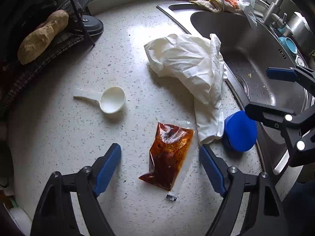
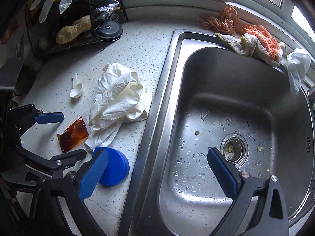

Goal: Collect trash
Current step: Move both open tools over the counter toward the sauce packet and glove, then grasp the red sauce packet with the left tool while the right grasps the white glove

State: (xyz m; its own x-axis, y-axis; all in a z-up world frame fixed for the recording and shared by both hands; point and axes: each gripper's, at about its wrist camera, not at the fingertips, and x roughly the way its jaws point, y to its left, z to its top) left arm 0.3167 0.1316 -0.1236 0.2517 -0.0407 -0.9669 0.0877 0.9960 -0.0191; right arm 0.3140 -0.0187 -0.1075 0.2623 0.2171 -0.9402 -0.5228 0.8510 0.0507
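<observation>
Nothing is collected yet, by the look of it. From your left wrist, the left gripper stands open and empty, its jaws to either side of the sauce packet lying flat on the counter; ahead lie the scoop, white bag and blue lid.

From your right wrist, the right gripper also stands open and empty, straddling the sink edge, with the lid by its left finger and scraps in the drain.
</observation>
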